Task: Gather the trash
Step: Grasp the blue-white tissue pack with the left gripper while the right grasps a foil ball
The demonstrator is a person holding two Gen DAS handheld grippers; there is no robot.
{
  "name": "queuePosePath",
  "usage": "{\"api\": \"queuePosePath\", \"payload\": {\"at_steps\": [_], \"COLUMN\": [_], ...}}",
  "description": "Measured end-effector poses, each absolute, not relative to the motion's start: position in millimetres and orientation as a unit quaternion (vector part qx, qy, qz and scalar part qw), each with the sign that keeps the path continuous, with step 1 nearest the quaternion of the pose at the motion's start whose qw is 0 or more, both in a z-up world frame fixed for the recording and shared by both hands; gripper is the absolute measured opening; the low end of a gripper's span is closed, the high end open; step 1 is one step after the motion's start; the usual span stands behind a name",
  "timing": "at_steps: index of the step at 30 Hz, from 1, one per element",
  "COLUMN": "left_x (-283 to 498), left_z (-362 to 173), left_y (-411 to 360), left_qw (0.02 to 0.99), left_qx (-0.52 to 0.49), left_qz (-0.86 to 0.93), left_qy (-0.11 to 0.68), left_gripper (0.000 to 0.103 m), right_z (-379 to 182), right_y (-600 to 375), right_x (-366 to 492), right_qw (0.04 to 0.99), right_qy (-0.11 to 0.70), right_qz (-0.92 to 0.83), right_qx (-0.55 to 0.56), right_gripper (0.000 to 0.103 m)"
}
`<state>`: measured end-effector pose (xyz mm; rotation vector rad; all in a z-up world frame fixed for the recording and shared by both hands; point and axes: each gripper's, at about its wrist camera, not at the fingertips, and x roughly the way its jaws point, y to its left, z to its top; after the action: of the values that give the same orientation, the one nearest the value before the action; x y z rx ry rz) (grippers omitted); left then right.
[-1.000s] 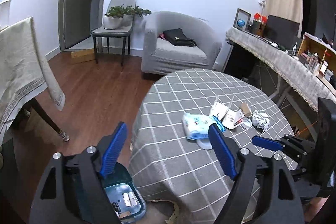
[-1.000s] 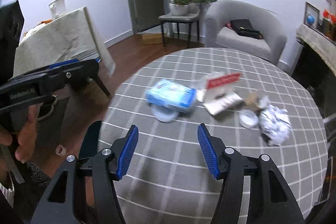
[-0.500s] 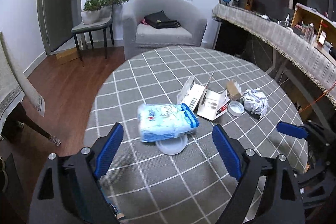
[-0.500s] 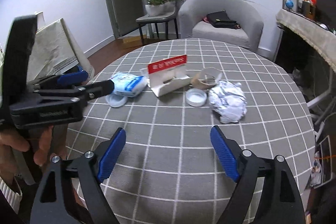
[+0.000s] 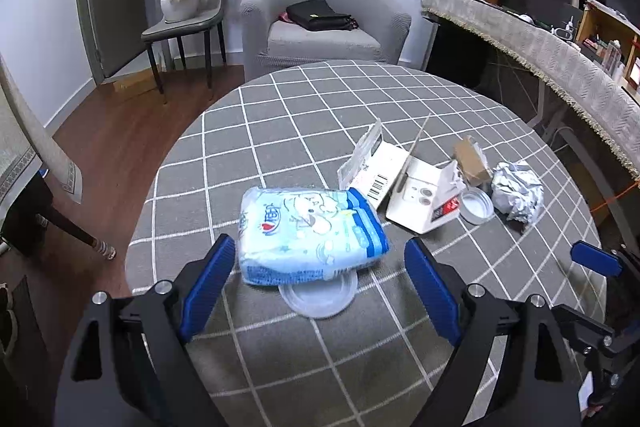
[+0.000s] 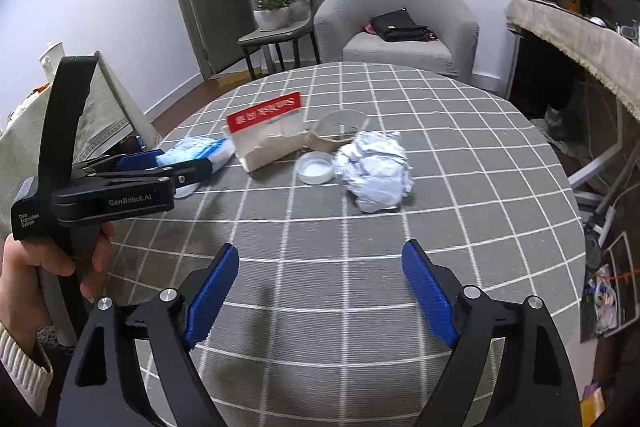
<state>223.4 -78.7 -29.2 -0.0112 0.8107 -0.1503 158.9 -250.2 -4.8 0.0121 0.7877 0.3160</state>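
Observation:
A light blue tissue pack (image 5: 310, 233) lies on the round checked table (image 5: 320, 115), partly over a clear plastic lid (image 5: 320, 297). My left gripper (image 5: 318, 291) is open with its blue fingers either side of the pack's near end. To the right lie a torn white box (image 5: 412, 187), a brown paper cup (image 5: 470, 163), a small round lid (image 5: 476, 205) and a crumpled paper ball (image 5: 518, 191). My right gripper (image 6: 320, 293) is open and empty above the table, short of the paper ball (image 6: 374, 173). The left gripper shows in the right wrist view (image 6: 160, 167) at the pack (image 6: 200, 151).
A grey armchair (image 5: 320, 23) with a black bag stands behind the table. A chair with potted plants (image 5: 188, 15) is at the back left. A long cloth-covered desk (image 5: 540, 47) runs along the right. A second covered table (image 6: 100, 107) stands to the left.
My left gripper has moved over the table up to the tissue pack. My right gripper has swung right and opened wider, now facing the paper ball.

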Motion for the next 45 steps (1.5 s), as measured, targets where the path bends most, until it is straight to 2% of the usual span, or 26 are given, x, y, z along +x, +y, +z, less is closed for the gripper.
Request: {"api": "queuePosePath", "payload": {"at_steps": [5, 8, 9, 15, 28, 36, 39, 41, 45], "left_x": [229.0, 233.8, 234.0, 235.6, 220.9, 212.6, 208.2, 206.1, 201.6], "left_z": [-32.8, -31.7, -32.2, -31.2, -17.9, -11.2, -6.7, -3.9, -0.1], "left_y": [-77.1, -70.0, -68.2, -57.5, -42.6, -39.2, -33.8, -29.3, -15.0], "left_qw": [0.915, 0.914, 0.912, 0.911, 0.917, 0.92, 0.922, 0.924, 0.926], "left_qx": [-0.005, -0.022, -0.026, -0.052, -0.091, -0.078, -0.075, -0.077, -0.084], "left_qz": [-0.062, -0.063, -0.065, -0.072, -0.091, -0.102, -0.099, -0.099, -0.092], "left_qy": [0.397, 0.401, 0.403, 0.402, 0.377, 0.371, 0.366, 0.362, 0.357], "left_gripper": [0.088, 0.082, 0.077, 0.071, 0.07, 0.07, 0.07, 0.07, 0.07], "right_z": [-6.4, -6.6, -6.5, -5.6, -13.1, -9.6, -11.5, -11.8, -3.0], "right_y": [-261.4, -265.2, -265.5, -262.0, -272.0, -258.1, -252.9, -249.0, -245.7], "right_x": [169.1, 176.9, 178.5, 191.0, 224.7, 238.9, 243.3, 245.8, 242.8], "right_qw": [0.912, 0.911, 0.911, 0.912, 0.906, 0.903, 0.9, 0.898, 0.904], "right_qy": [0.384, 0.385, 0.386, 0.384, 0.403, 0.41, 0.419, 0.423, 0.415], "right_qz": [0.143, 0.143, 0.143, 0.14, 0.126, 0.129, 0.121, 0.117, 0.104], "right_qx": [0.019, 0.036, 0.037, 0.025, 0.03, 0.021, 0.015, 0.013, 0.012], "right_gripper": [0.085, 0.085, 0.085, 0.085, 0.084, 0.073, 0.064, 0.052, 0.051]}}
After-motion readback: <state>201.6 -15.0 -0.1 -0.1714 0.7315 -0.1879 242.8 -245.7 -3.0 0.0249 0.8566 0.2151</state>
